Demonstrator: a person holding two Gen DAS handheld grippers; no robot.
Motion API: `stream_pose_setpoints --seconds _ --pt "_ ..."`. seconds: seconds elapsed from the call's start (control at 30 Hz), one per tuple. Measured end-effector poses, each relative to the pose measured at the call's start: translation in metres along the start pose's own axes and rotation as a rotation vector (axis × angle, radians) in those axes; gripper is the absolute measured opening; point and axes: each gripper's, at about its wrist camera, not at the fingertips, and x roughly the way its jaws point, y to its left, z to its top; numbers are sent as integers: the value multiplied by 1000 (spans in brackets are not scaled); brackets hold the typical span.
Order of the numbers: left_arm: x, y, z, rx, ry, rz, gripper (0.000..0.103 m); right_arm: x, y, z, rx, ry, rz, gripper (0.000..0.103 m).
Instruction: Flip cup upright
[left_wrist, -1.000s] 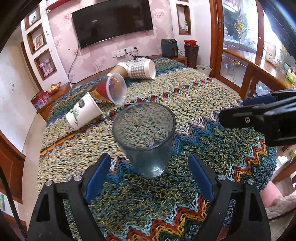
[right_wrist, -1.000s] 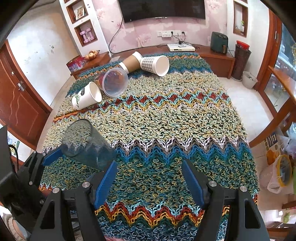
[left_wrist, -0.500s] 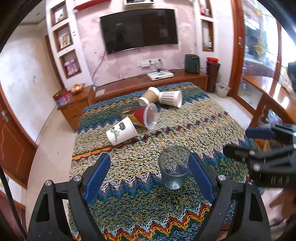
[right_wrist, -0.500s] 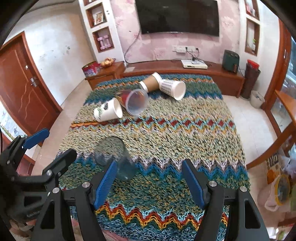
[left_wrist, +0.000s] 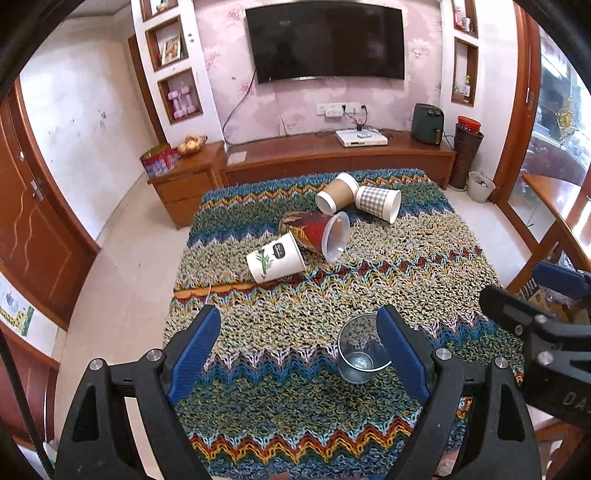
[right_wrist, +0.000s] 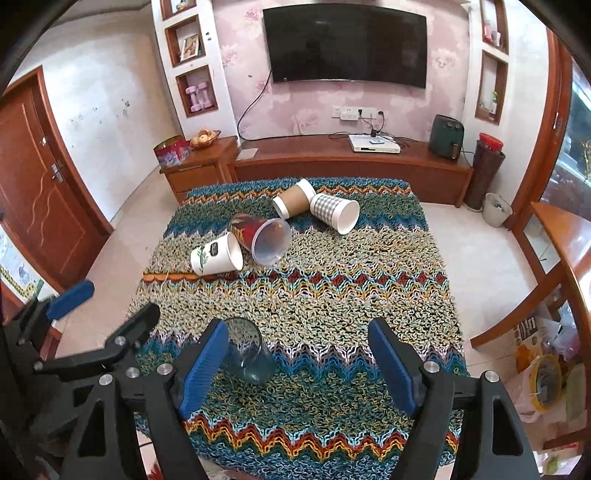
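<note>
A clear glass cup (left_wrist: 362, 350) stands upright on the knitted zigzag cloth near the table's front edge; it also shows in the right wrist view (right_wrist: 247, 354). Several cups lie on their sides farther back: a white leaf-print cup (left_wrist: 275, 257), a red patterned plastic cup (left_wrist: 319, 234), a brown paper cup (left_wrist: 338, 192) and a checked cup (left_wrist: 380, 203). My left gripper (left_wrist: 297, 347) is open and empty, raised back from the glass. My right gripper (right_wrist: 299, 356) is open and empty, also raised above the front edge.
The knitted cloth (right_wrist: 332, 295) covers the whole table. Behind it stand a wooden TV bench (right_wrist: 351, 166) and a wall TV (right_wrist: 347, 44). A wooden door (right_wrist: 33, 184) is at the left, a wooden table (right_wrist: 565, 236) and bin at the right.
Both grippers have pulled back and up from the table. The glass cup stays upright where it was left; it now looks smaller and lower in both views.
</note>
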Motion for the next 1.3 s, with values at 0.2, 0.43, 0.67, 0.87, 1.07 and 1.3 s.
stream_pose_setpoints --seconds 0.2,0.43,0.67,0.87,1.07,1.3 --pt "5 -6 7 -13 52 -41 89 -8 -4 9 23 -7 -10 79" --pt "3 -13 15 -8 73 -42 89 -10 -10 13 37 -20 -45 79" --pt "1 -13 21 -24 76 -27 89 -8 -14 15 47 -22 -44 79" --pt "3 -10 23 -45 82 -18 89 -5 -15 15 44 -18 -51 79" --pt "4 -6 23 -68 90 -18 89 -1 -13 14 38 -4 -55 79" --pt "4 -5 23 -72 86 -16 89 1 -13 14 34 2 -61 79"
